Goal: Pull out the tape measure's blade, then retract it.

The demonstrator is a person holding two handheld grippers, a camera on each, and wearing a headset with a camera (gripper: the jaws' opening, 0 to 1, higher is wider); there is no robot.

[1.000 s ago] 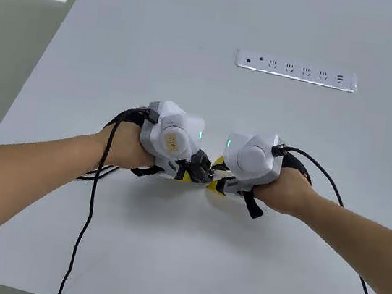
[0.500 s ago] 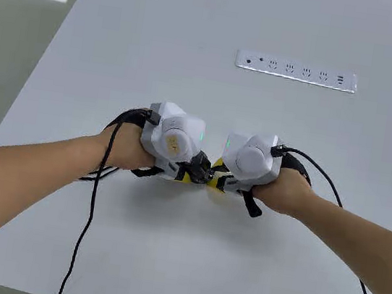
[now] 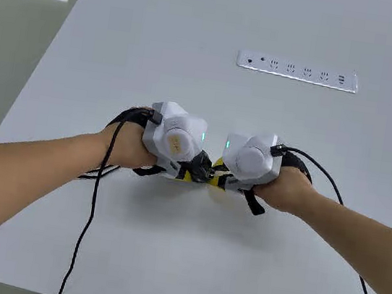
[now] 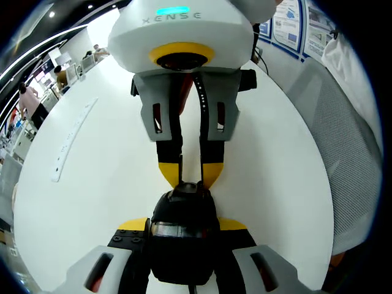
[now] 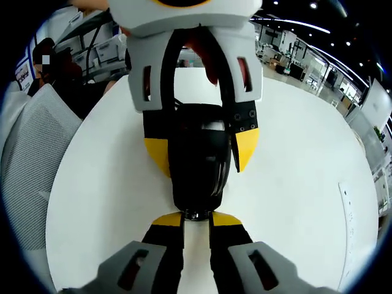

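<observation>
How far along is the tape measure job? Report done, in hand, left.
Done: the grasp only. The left gripper clamps the tape measure case, and the right gripper has its jaws closed at the case's front end. In hand: grippers tip to tip, no blade showing between them. Left: cannot tell whether the pull-out happened; if not, pull and retract both remain.

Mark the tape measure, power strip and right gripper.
tape measure (image 4: 184, 245), left gripper view, black case.
power strip (image 3: 296, 70), head view, middle of white body.
right gripper (image 5: 196, 218), right gripper view, between its yellow fingertips.

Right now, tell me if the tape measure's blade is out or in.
In: no blade shows between the tape measure and the right gripper, whose tips sit at its mouth.
</observation>
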